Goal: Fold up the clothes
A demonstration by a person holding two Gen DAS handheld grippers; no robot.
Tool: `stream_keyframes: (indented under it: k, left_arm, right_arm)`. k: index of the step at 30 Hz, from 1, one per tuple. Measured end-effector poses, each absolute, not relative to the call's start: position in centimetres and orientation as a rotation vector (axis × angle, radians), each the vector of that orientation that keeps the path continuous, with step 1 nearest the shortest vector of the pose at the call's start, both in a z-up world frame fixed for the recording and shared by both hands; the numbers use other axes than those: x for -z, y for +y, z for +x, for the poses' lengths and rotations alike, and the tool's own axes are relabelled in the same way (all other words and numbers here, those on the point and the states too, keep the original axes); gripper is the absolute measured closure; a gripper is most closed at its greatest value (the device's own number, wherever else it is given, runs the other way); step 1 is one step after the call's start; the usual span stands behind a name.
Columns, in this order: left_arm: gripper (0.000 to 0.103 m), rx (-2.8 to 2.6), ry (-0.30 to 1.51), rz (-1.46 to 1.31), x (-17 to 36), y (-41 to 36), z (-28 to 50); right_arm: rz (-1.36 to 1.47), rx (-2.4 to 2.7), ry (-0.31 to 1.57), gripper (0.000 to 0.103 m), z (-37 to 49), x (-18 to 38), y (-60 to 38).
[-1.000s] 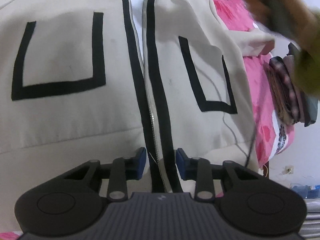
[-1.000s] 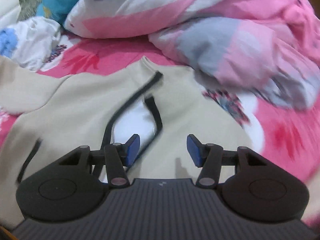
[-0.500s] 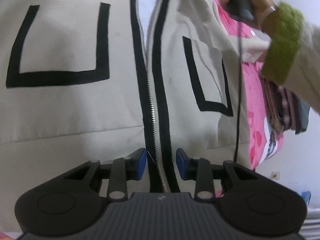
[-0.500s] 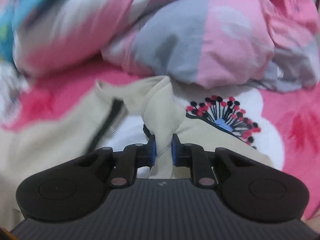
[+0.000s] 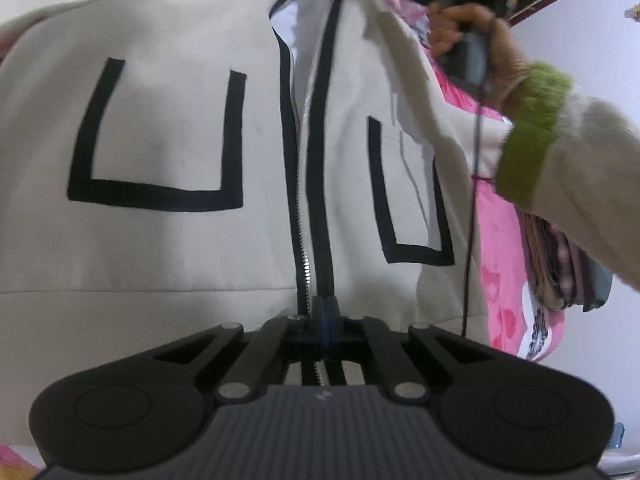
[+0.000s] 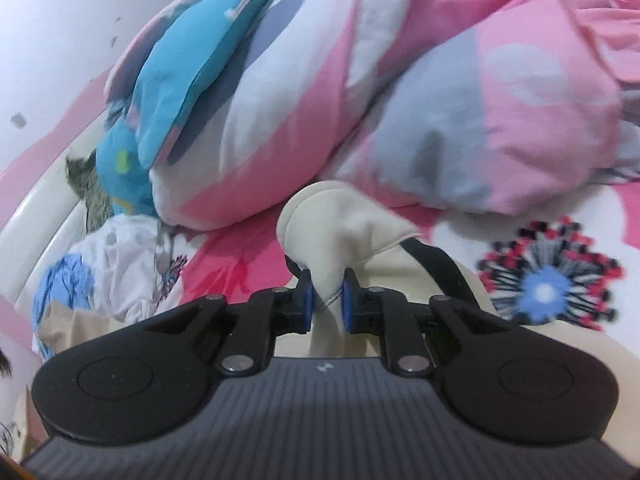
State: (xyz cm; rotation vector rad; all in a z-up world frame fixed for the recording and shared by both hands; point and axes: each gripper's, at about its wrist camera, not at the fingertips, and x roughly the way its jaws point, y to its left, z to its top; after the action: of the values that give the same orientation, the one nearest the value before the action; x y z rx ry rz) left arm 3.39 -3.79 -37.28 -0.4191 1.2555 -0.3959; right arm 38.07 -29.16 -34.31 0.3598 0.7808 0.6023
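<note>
The cream jacket [image 5: 168,240] lies spread with its front up on the pink flowered bedsheet [image 6: 240,264]. Its cloth is smooth and matte, with flat black bands beside the metal zipper [image 5: 303,248] and black U-shaped outlines [image 5: 156,160] on both chest panels. At the neck the zipper is open and a pale lining shows.

Your left gripper [image 5: 325,314] is fully closed on the lower hem, right on the zipper line, and the blue pads meet there with the black band between them. A second ago these jaws stood apart on both sides of the zipper; they have just closed.

Your right gripper [image 6: 325,300] is almost closed and pinches a thick fold of the cream collar, which stands up rounded and padded between the blue pads. One second ago it was open above the flat neck opening; it closed early in that second, and now the collar is gathered and lifted.

In the left wrist view your right hand [image 5: 476,40], with a fuzzy green cuff [image 5: 528,132], holds the handle near the collar. Behind the collar lies a puffy quilt [image 6: 460,100] in pink, grey and white, and a stack of folded clothes [image 5: 560,272] sits at the bed edge.
</note>
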Motion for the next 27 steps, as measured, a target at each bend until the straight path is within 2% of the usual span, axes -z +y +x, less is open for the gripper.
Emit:
stream_keyframes:
  k: [1,2,3,4,5,7,9,12,16,19,21,24,27]
  left_arm:
    - [0.103,0.39,1.26,-0.408,37.5,-4.1,3.3]
    - [0.103,0.387,1.276,-0.399,38.0,-4.1,3.1]
    - [0.103,0.382,1.296,-0.392,38.5,-4.3,3.0]
    - [0.103,0.376,1.315,-0.385,39.1,-4.5,2.9]
    - [0.103,0.37,1.335,-0.378,39.6,-4.7,2.8]
    - [0.103,0.367,1.348,-0.371,40.1,-4.8,2.6]
    - [0.102,0.366,1.354,-0.37,40.4,-4.6,2.5]
    - [0.101,0.37,1.356,-0.363,39.7,-3.2,2.6]
    - [0.097,0.352,1.336,-0.343,39.3,-2.9,3.0]
    - [0.095,0.343,1.317,-0.335,38.7,-2.8,3.8]
    - [0.093,0.344,1.297,-0.316,38.3,-3.1,4.2]
    - [0.089,0.354,1.261,-0.274,37.7,-4.4,4.9]
    - [0.085,0.366,1.225,-0.25,37.3,-5.8,5.7]
  right_arm:
    - [0.351,-0.619,0.79,0.089,38.4,35.1,-28.3]
    - [0.339,-0.627,0.801,0.083,38.7,35.9,-27.5]
    - [0.312,-0.613,0.818,0.073,38.9,36.9,-26.6]
    - [0.27,-0.591,0.845,0.068,39.4,38.3,-25.7]
    - [0.221,-0.559,0.883,0.055,39.9,39.7,-24.8]
    - [0.164,-0.521,0.916,0.05,40.3,41.1,-23.7]
    - [0.134,-0.519,0.911,0.045,40.2,40.1,-23.2]
    - [0.134,-0.503,0.895,0.044,39.3,37.6,-24.2]
    - [0.192,-0.425,0.814,0.044,36.9,33.7,-28.5]
    - [0.195,-0.456,0.829,0.06,35.4,32.5,-29.7]
    - [0.134,-0.509,0.884,0.076,34.8,33.4,-28.9]
    - [0.006,-0.556,0.998,0.083,34.8,37.5,-26.2]
    - [-0.082,-0.523,0.982,0.088,35.2,40.9,-24.5]
